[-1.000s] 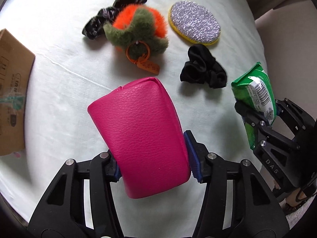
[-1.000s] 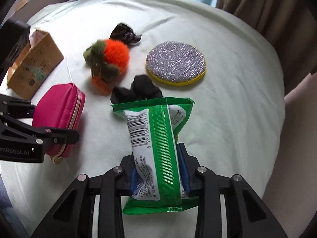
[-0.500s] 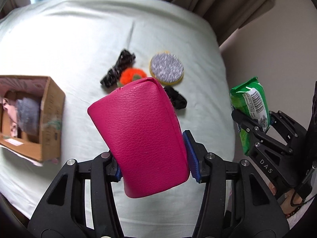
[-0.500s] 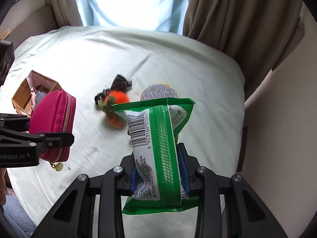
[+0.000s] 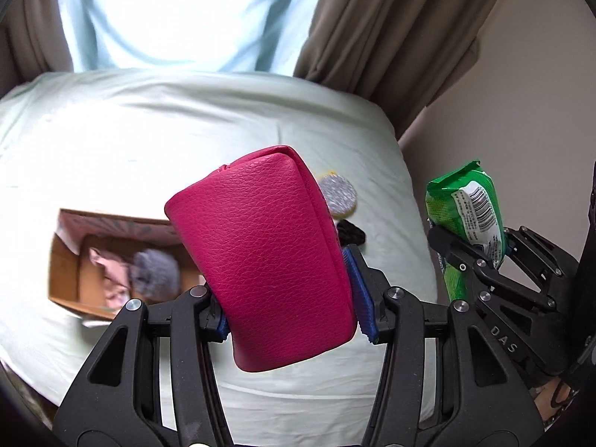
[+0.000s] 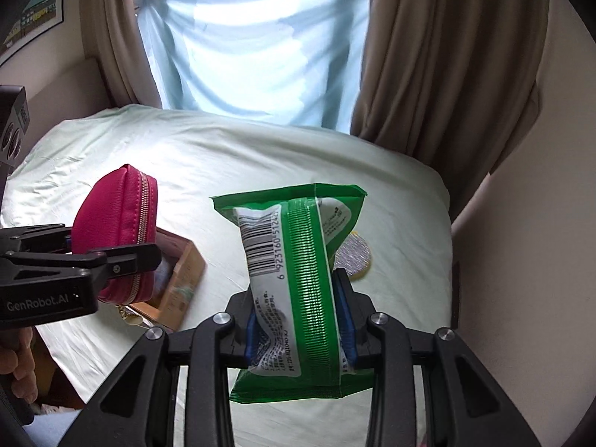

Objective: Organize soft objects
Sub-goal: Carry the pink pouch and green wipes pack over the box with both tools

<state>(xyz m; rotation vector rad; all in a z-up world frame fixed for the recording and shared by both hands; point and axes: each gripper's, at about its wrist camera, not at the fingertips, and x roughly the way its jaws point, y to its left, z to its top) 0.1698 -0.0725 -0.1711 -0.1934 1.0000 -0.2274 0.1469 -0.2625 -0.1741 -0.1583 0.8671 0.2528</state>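
Note:
My left gripper (image 5: 288,298) is shut on a pink leather pouch (image 5: 264,253), held high above the pale green bed (image 5: 111,141). In the right wrist view the same pouch (image 6: 115,231) shows its zipper side at the left. My right gripper (image 6: 298,320) is shut on a green tissue pack (image 6: 298,283) with a barcode; the pack (image 5: 469,219) also appears at the right of the left wrist view. An open cardboard box (image 5: 111,260) lies on the bed below, holding a pink cloth and a grey fluffy item (image 5: 154,272).
A glittery round pad (image 5: 337,195) with a yellow rim and a black scrunchie (image 5: 350,232) lie on the bed right of the pouch. Brown curtains (image 6: 439,56) and a light blue sheet (image 6: 257,48) hang behind the bed. A beige wall (image 5: 521,93) stands to the right.
Both grippers have risen well above the bed with their loads. The bed items look smaller and the box, curtains and window have come into view.

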